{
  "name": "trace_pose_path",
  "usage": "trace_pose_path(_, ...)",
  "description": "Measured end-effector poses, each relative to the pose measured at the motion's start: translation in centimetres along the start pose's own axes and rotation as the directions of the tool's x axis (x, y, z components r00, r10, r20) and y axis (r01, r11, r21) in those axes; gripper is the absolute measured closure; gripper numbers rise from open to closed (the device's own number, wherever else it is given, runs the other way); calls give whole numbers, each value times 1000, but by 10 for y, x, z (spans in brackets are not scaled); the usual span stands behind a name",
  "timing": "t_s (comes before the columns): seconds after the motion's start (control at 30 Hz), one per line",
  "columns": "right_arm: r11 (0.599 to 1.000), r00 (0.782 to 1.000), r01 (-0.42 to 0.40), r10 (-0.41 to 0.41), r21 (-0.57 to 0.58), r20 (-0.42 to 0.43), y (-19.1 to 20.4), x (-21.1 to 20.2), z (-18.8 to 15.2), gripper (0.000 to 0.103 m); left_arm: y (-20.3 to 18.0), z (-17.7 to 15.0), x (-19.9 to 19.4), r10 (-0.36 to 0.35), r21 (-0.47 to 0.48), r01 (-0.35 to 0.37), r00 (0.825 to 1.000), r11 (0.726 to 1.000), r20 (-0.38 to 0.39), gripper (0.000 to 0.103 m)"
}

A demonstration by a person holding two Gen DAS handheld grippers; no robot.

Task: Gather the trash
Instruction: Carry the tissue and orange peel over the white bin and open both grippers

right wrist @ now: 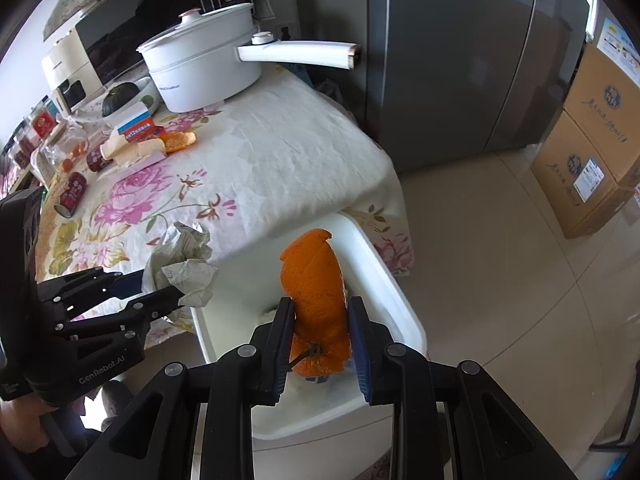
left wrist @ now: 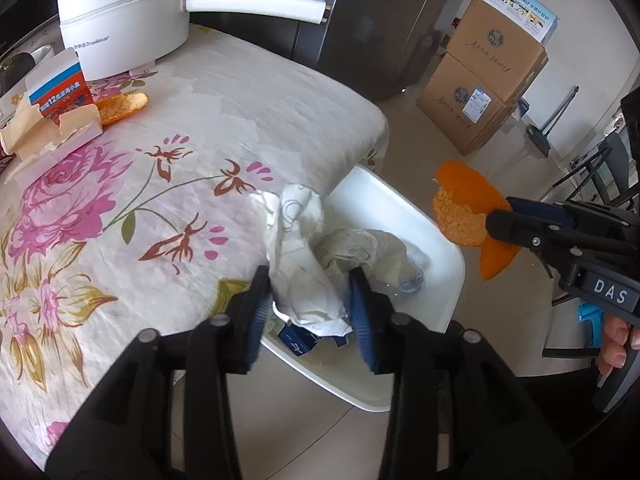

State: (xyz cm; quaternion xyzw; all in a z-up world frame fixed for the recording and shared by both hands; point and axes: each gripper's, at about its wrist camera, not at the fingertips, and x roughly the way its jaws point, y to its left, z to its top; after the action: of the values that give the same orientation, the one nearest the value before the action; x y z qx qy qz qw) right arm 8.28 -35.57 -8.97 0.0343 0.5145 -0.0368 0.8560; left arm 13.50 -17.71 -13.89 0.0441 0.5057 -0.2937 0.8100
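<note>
We hold both loads over white bin (right wrist: 404,304): left gripper (left wrist: 312,292) clamps crumpled paper (left wrist: 304,264), right gripper (right wrist: 320,320) clamps orange peel (right wrist: 316,280) at bin's 3 o'clock. Next: release both. Second peel (left wrist: 120,106) remains at table's 10 o'clock.

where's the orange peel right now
Clamped in the right hand-held gripper, the orange peel hangs over the white bin beside the table's edge.
</note>
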Motion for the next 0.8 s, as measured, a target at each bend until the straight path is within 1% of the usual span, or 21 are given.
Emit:
trace_pose_path(0.03,1000,1000,2,-2,3,-2,-2,0,0,75,1,0,1,23,-10,-23,1000,1000,-9,27)
trace_pose_path(0.07,1000,1000,4,-4,6,-3,-5,-1,-1,75,3,-1,2,48,-23,-48,999,999,-11,18)
trace_pose_path(0.13,1000,1000,7,-7,9,-5,-9,-1,-2,75,7,-1,3,84,-33,-85,996,996,-23,15)
trace_pose_path(0.2,1000,1000,8,-8,10,-6,-10,-2,-2,75,10,-3,4,120,-29,-121,992,992,-35,10)
trace_pose_path(0.27,1000,1000,6,-6,6,-8,-9,-1,-2,75,13,-4,3,141,-25,-142,989,990,-38,6)
trace_pose_path(0.43,1000,1000,1,-1,-8,-12,-3,0,-2,74,21,-5,-4,171,-28,-172,985,985,-27,1)
trace_pose_path(0.53,1000,1000,-1,1,-11,-15,1,2,-2,74,26,-5,-10,179,-34,-180,984,983,-16,1)
trace_pose_path(0.57,1000,1000,-3,3,-12,-17,2,3,-2,72,28,-5,-12,181,-37,-181,983,983,-13,1)
trace_pose_path(0.63,1000,1000,0,0,-3,-16,3,4,-1,67,32,-6,-16,187,-40,-187,982,982,-5,1)
trace_pose_path(0.7,1000,1000,1,-1,17,-15,3,6,0,37,36,-6,-19,199,-43,-199,980,979,5,1)
trace_pose_path(0.73,1000,1000,3,-3,28,-7,3,5,0,32,39,-6,-20,203,-45,-202,979,978,8,1)
trace_pose_path(0.8,999,1000,3,-3,33,-3,3,4,1,29,44,-7,-24,210,-54,-209,978,976,14,1)
